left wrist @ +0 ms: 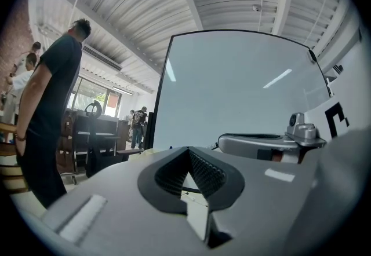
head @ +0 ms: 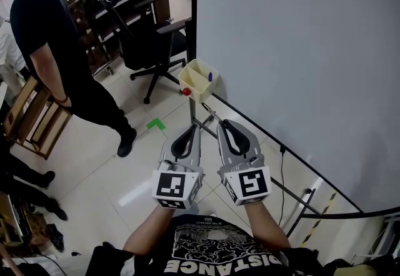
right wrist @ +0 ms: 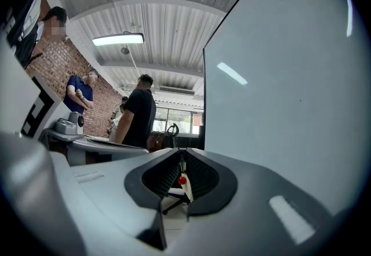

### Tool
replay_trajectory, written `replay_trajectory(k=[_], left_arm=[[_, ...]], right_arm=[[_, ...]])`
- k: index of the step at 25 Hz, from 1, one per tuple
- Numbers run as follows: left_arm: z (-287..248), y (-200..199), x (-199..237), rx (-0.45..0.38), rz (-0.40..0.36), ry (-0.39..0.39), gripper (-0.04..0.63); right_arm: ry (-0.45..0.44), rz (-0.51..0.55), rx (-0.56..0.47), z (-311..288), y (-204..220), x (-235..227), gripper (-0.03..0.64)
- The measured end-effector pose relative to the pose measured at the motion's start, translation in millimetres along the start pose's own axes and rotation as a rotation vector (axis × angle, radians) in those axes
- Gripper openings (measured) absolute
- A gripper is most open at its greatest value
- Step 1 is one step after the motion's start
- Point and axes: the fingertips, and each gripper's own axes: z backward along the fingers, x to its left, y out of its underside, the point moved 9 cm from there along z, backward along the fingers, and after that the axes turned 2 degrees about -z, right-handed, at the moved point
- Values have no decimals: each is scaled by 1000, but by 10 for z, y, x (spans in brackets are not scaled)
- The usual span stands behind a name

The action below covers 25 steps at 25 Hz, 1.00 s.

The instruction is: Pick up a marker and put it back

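The person's black shirt (head: 206, 250) bears the word "DISTANCE", seen upside down.

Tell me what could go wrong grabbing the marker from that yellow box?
The marker shows only a small tip in the yellow box, so it may be hard to pinch. The right gripper looks shut; pushed in like that, it might knock the marker over. A person stands close on the left and could get bumped.
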Motion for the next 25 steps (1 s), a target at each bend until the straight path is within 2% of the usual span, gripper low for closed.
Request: replay_trajectory(k=[12,25], left_arm=[[-105,34,67,0,27,14,6],[-374,116,320,26,32,31,6]], right_arm=[[6,-6,4,-102,37,-61,34],[22,6,32,-477,156,-165,34]])
